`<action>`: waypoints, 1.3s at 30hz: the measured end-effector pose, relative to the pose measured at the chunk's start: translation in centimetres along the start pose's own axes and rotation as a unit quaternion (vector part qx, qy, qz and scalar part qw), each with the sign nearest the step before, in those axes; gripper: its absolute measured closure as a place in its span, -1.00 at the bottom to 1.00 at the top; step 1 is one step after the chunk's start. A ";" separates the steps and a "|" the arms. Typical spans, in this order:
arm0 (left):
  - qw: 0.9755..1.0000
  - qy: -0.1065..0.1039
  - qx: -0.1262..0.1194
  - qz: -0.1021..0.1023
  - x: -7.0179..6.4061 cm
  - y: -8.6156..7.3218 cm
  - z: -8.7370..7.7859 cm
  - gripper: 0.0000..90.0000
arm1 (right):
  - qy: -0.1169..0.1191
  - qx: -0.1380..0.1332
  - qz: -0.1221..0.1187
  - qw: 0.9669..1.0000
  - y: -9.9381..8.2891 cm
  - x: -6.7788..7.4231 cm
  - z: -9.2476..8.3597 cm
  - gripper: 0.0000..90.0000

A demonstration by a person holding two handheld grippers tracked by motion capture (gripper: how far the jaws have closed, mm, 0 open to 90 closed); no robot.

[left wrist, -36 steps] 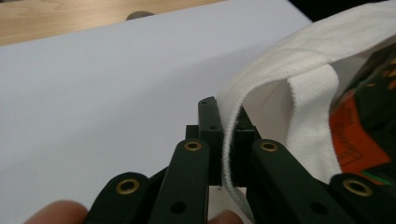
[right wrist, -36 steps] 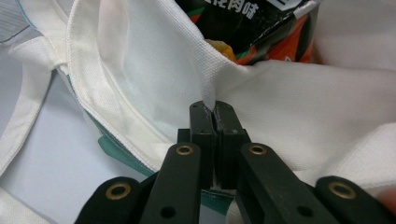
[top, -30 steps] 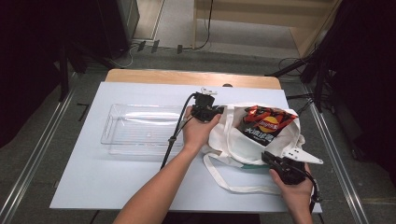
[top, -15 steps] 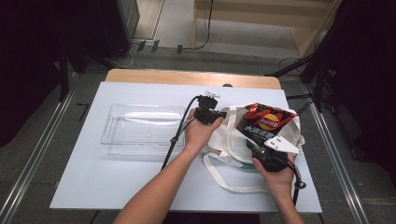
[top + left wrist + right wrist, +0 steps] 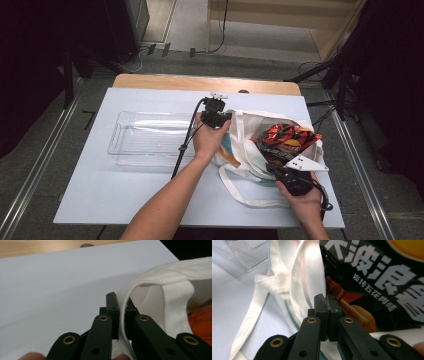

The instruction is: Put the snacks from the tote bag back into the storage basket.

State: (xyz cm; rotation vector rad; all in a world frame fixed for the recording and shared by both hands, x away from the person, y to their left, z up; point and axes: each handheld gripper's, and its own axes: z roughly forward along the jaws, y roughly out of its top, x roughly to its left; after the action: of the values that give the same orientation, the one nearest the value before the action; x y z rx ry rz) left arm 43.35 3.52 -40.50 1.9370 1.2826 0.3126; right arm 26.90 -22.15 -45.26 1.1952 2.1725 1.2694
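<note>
We pinch the white cloth bag (image 5: 250, 145) with both tools. The left gripper (image 5: 120, 315) has just been closing, and its jaws now press on the edge of the bag, with the cloth squeezed flat between them. The right gripper (image 5: 327, 305) has just been closing too, and its jaws now sit tight together on the bag's near rim (a thin bit of cloth is caught at the tips). Right behind that rim sits a shiny snack packet (image 5: 374, 280), red and black, inside the bag's open mouth. The bag lies on the right half of the white table (image 5: 125, 195). A clear plastic tray (image 5: 150, 137) lies just to its left.
</note>
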 end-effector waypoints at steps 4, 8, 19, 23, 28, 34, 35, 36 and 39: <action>1.000 -0.012 0.012 0.017 -0.8 -0.5 0.2 0.97 | -0.014 -0.023 0.015 1.000 0.1 -0.5 -1.4 1.00; 0.999 -0.042 0.004 0.012 -1.4 -1.0 0.0 0.50 | -0.010 -0.034 0.027 0.999 -0.3 -0.7 -0.9 0.75; 0.995 -0.083 -0.034 0.043 -3.0 -0.3 -0.8 0.22 | -0.039 -0.063 0.047 0.996 1.7 0.7 1.1 0.52; 0.997 -0.067 0.003 0.048 -3.3 -0.3 0.7 0.65 | -0.024 -0.037 0.029 0.999 1.7 1.6 2.3 0.93; 1.000 -0.016 0.015 0.004 -2.3 -0.1 2.0 0.98 | 0.031 -0.019 0.017 0.999 1.1 1.3 2.0 1.00; 1.000 -0.003 0.023 -0.014 -1.5 -0.4 2.6 0.98 | 0.053 -0.007 -0.011 0.999 0.4 1.6 1.5 1.00; 1.000 -0.003 0.023 -0.014 -1.5 -0.4 2.6 0.98 | 0.050 -0.015 0.000 0.999 0.4 1.4 1.4 0.97; 1.000 -0.008 0.018 -0.008 -1.7 -0.7 2.5 0.97 | 0.048 -0.022 0.004 0.999 0.4 1.3 1.3 0.90; 1.000 -0.012 0.017 0.002 -2.0 -1.0 2.3 0.97 | 0.044 -0.059 0.004 0.997 0.3 1.3 0.1 0.63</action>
State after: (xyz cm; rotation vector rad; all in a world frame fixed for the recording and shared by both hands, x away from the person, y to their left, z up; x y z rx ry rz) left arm 43.10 0.87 -42.31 1.9663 1.2758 0.2704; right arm 26.38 -21.01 -44.90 1.1229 2.1226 1.4582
